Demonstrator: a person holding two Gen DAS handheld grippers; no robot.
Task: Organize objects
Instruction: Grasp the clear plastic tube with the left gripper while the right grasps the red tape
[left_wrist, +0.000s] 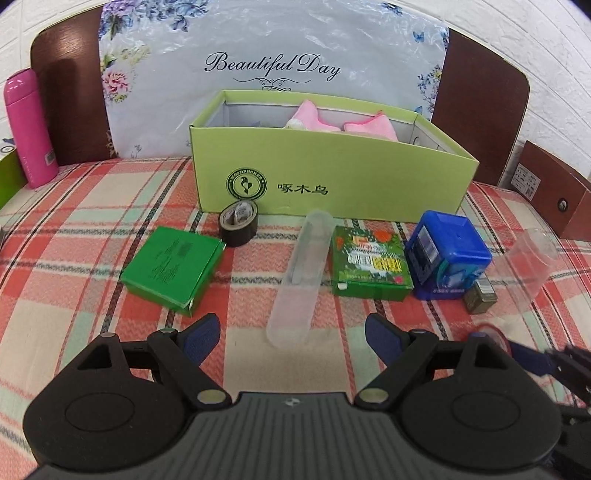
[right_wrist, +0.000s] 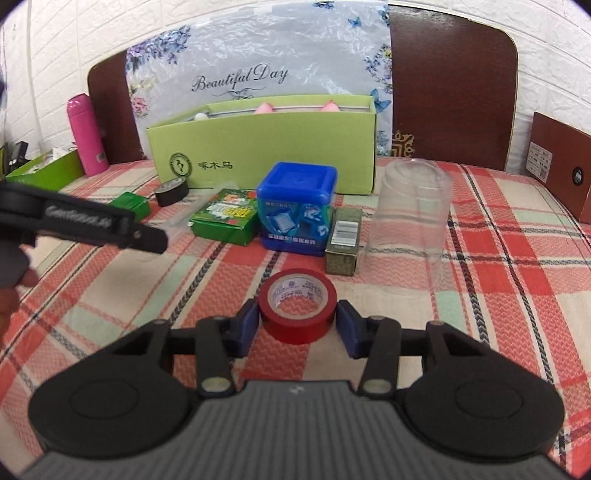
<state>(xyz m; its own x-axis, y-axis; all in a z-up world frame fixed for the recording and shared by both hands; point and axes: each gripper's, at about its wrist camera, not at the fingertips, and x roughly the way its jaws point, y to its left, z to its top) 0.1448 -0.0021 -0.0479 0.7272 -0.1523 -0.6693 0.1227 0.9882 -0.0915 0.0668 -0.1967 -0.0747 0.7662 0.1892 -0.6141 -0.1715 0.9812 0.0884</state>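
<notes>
I had right gripper (right_wrist: 297, 321) pinching red tape roll (right_wrist: 297, 310) (just before blue box (right_wrist: 295, 208)); left gripper (left_wrist: 291, 332) spread wide, clear tube (left_wrist: 299, 277) lying ahead, untouched.

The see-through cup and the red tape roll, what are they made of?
The see-through cup looks like thin clear plastic, maybe glass: the checked cloth shows through it and its walls glint. The red tape roll looks like glossy vinyl tape wound on a white printed core, probably cardboard.
</notes>
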